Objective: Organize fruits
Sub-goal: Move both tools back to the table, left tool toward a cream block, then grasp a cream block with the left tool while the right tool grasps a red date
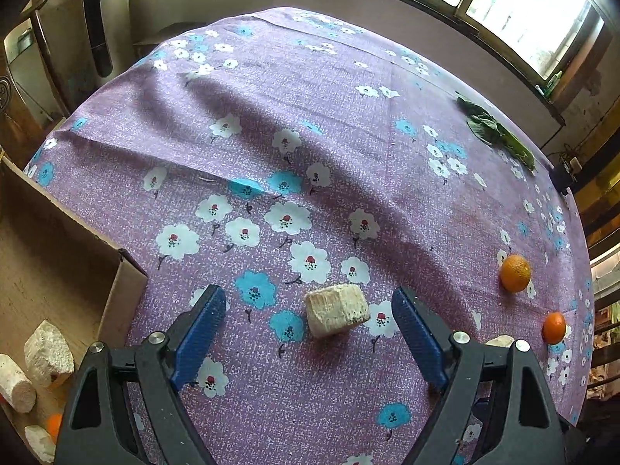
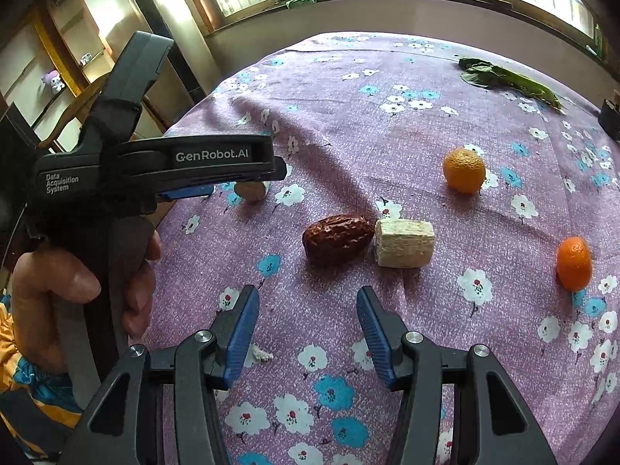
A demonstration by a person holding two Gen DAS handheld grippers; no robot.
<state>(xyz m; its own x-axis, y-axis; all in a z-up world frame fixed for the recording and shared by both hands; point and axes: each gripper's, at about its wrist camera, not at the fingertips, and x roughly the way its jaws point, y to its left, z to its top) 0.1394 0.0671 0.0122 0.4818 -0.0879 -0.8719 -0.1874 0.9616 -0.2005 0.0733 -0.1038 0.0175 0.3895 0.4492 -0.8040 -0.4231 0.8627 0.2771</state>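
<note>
My left gripper (image 1: 309, 304) is open, its blue fingers either side of a pale sugarcane chunk (image 1: 336, 314) on the purple floral cloth. Two oranges (image 1: 514, 272) (image 1: 553, 327) lie to its right. My right gripper (image 2: 308, 308) is open and empty, just short of a dark red date (image 2: 338, 238) that touches another pale chunk (image 2: 403, 243). Two oranges (image 2: 464, 170) (image 2: 574, 262) lie right of these. In the right wrist view the left gripper's body (image 2: 155, 162) hangs over a chunk (image 2: 252, 190) at the table's left.
A cardboard box (image 1: 116, 283) stands at the table's left edge, holding several pale chunks (image 1: 48, 352) and an orange (image 1: 54, 424). A green leafy vegetable (image 1: 496, 131) (image 2: 507, 77) lies at the far right. A small white crumb (image 2: 261, 354) lies by my right gripper.
</note>
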